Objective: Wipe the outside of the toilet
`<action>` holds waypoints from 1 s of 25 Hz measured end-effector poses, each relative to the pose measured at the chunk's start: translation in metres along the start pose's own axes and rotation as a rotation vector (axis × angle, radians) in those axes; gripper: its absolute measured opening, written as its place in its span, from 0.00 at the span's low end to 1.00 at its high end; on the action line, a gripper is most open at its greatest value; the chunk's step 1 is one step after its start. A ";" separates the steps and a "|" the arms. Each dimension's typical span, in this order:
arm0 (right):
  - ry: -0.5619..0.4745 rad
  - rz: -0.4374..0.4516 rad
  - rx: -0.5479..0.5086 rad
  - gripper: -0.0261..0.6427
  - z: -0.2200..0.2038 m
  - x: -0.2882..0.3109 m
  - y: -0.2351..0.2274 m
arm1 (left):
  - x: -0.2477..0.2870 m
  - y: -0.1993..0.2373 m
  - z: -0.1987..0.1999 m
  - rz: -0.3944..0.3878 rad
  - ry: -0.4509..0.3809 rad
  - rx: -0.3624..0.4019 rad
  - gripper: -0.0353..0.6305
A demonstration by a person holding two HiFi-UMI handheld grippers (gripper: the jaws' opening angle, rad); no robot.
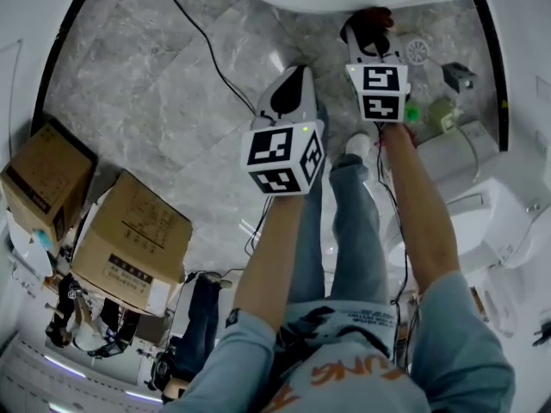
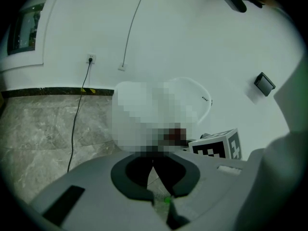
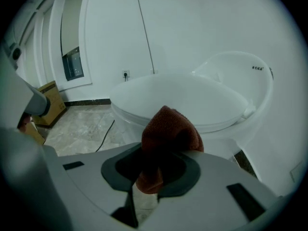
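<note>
Cloth (image 3: 168,129), rust-red terry, pinched in my right gripper (image 3: 161,153); both jaws are pressed onto its bunched middle, a fold standing above them and a tail hanging below. Toilet (image 3: 192,100) dead ahead of that gripper at 12 o'clock: white bowl, seat down, lid (image 3: 245,76) raised at 2 o'clock. The cloth sits close against the bowl's outer wall under the rim; I cannot tell whether it touches.

From the head view the bowl's edge curves across 12 o'clock and the right gripper reaches up under it, its marker cube (image 1: 381,91) facing me. My left gripper (image 1: 288,89) hangs lower, at about 11 o'clock from my knees, well apart from the toilet. Its jaws are pressed together at the tips with nothing between them; only a sliver of floor shows through behind them.

Grey marble floor (image 1: 146,84) underfoot. A black cable (image 1: 198,33) trails across it from 12 toward 6 o'clock. Two cardboard boxes at 8 to 9 o'clock, the larger (image 1: 129,239) near my left elbow, the smaller (image 1: 47,175) beyond it by the wall. White fixtures (image 1: 482,205) crowd 3 o'clock. Wall socket (image 2: 90,58) at 10 o'clock in the left gripper view, a cord dropping from it to the floor.
</note>
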State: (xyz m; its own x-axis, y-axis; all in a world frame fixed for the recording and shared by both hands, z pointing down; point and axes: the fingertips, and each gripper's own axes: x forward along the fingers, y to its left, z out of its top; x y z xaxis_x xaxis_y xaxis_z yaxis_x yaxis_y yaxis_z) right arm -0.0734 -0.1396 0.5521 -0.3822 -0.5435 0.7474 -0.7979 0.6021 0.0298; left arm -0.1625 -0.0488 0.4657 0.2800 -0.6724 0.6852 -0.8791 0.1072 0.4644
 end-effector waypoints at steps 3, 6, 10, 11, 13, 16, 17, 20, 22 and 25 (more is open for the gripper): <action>-0.005 0.039 -0.016 0.16 0.006 0.004 0.024 | -0.009 0.018 -0.001 0.036 -0.014 -0.029 0.05; -0.008 0.068 -0.017 0.15 0.012 0.007 0.045 | -0.019 0.044 -0.001 0.091 -0.032 -0.072 0.05; -0.029 0.121 -0.045 0.15 0.022 0.012 0.071 | -0.026 0.066 -0.001 0.138 -0.038 -0.095 0.05; -0.032 0.132 -0.053 0.15 0.024 0.013 0.077 | -0.026 0.068 -0.001 0.142 -0.036 -0.095 0.05; -0.037 0.159 -0.069 0.15 0.028 0.015 0.086 | -0.026 0.070 -0.001 0.143 -0.030 -0.092 0.05; -0.062 0.243 -0.110 0.15 0.034 0.013 0.105 | -0.019 0.069 -0.006 0.138 0.000 -0.080 0.05; -0.076 0.271 -0.124 0.16 0.037 0.010 0.109 | -0.016 0.066 -0.011 0.136 0.019 -0.074 0.05; -0.101 0.313 -0.139 0.15 0.035 -0.004 0.111 | -0.005 0.053 -0.026 0.114 0.086 -0.055 0.05; -0.100 0.306 -0.111 0.15 0.027 -0.014 0.101 | 0.001 0.042 -0.033 0.090 0.128 -0.032 0.05; -0.081 0.236 -0.020 0.15 0.007 -0.029 0.068 | 0.011 0.027 -0.038 0.061 0.176 0.006 0.05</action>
State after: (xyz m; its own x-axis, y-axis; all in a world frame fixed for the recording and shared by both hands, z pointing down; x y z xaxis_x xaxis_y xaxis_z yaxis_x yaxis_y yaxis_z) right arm -0.1193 -0.0868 0.5276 -0.5936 -0.4313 0.6794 -0.6732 0.7287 -0.1257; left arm -0.1682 -0.0253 0.5074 0.2891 -0.5263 0.7997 -0.8986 0.1387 0.4162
